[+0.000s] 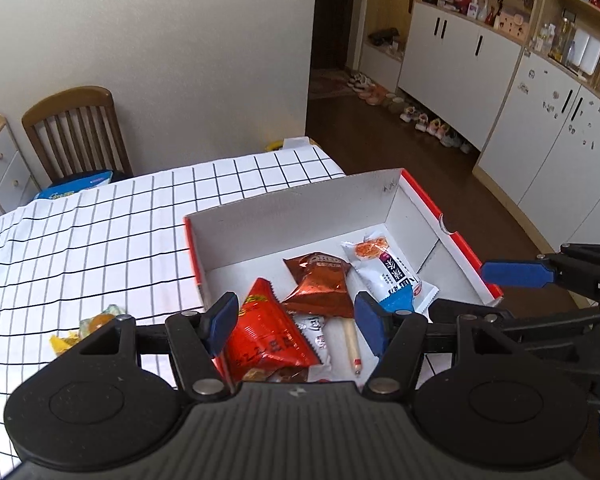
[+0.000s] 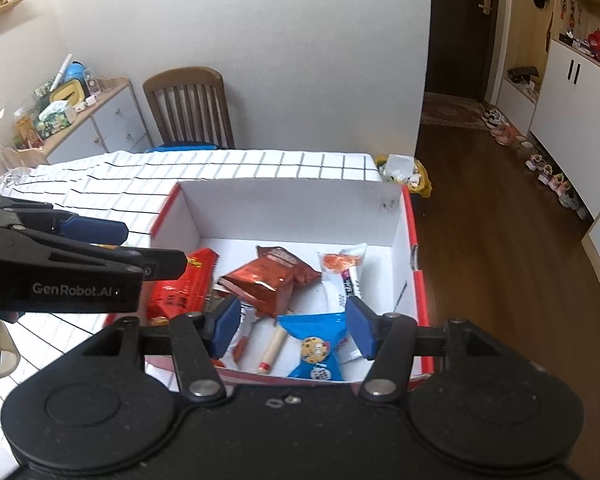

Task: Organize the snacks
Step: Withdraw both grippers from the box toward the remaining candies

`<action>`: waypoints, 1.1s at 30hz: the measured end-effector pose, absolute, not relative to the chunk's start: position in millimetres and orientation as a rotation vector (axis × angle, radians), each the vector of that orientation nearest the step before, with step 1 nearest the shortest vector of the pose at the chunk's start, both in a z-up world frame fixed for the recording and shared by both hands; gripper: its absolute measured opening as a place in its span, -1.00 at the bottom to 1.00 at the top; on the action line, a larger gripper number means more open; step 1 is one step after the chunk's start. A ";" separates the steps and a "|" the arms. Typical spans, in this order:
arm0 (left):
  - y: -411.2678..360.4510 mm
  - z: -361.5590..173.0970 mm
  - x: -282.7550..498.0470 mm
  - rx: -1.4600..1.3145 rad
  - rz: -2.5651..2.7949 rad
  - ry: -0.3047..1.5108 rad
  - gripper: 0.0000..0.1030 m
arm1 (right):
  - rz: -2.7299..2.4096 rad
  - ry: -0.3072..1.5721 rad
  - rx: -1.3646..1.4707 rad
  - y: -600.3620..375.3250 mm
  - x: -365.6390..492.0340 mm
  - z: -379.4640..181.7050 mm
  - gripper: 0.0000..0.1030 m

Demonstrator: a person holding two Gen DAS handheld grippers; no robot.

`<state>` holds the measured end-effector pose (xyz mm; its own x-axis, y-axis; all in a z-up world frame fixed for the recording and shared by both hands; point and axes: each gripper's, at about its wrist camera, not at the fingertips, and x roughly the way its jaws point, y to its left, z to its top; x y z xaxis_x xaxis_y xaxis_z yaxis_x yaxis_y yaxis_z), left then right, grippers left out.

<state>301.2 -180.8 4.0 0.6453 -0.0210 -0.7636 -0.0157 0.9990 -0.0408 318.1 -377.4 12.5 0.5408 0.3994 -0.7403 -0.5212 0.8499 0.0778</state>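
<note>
An open white box with a red rim (image 1: 300, 200) (image 2: 292, 208) stands on the checked tablecloth. Inside lie a red packet (image 1: 264, 332) (image 2: 180, 284), a brown Oreo packet (image 1: 320, 284) (image 2: 268, 280), a white packet with an orange picture (image 1: 384, 268) (image 2: 344, 268), a blue cookie packet (image 2: 316, 344) and a pale stick snack (image 1: 352, 344) (image 2: 274, 348). My left gripper (image 1: 298, 322) (image 2: 140, 248) hovers open over the box's left part, holding nothing. My right gripper (image 2: 292, 326) (image 1: 488, 292) hangs open above the blue cookie packet, its pads clear of it.
Yellow wrapped sweets (image 1: 96, 322) lie on the cloth left of the box. A wooden chair (image 1: 76, 132) (image 2: 188, 108) with a blue pack on its seat stands behind the table. The box sits close to the table's right edge, with wooden floor (image 2: 500, 220) beyond.
</note>
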 end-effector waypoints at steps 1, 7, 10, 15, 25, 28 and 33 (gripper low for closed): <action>-177.7 6.4 296.6 -0.049 -0.003 0.862 0.23 | 0.552 0.829 -0.161 -375.2 315.9 14.4 0.12; -156.5 20.3 269.4 -0.057 -0.004 0.821 0.23 | 0.565 0.794 -0.154 -363.8 298.3 26.9 0.17; -143.7 27.2 255.5 -0.060 -0.010 0.798 0.23 | 0.564 0.781 -0.142 -357.0 288.5 32.1 0.19; -122.7 33.8 237.3 -0.054 -0.013 0.775 0.23 | 0.566 0.765 -0.121 -341.1 271.4 40.0 0.23; -70.3 34.3 197.4 -0.091 -0.034 0.757 0.40 | 0.567 0.754 -0.061 -302.6 236.0 45.5 0.43; -50.6 32.1 185.9 -0.087 -0.010 0.743 0.46 | 0.573 0.747 -0.063 -286.7 225.4 45.0 0.52; -23.1 30.2 167.0 -0.024 0.069 0.686 0.47 | 0.581 0.738 -0.057 -259.8 209.1 41.3 0.68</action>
<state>167.0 -23.1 30.2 0.7716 0.0553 -0.6336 -0.0714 0.9975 0.0001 209.1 -259.8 41.3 0.5904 0.4799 -0.6490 -0.5188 0.8416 0.1503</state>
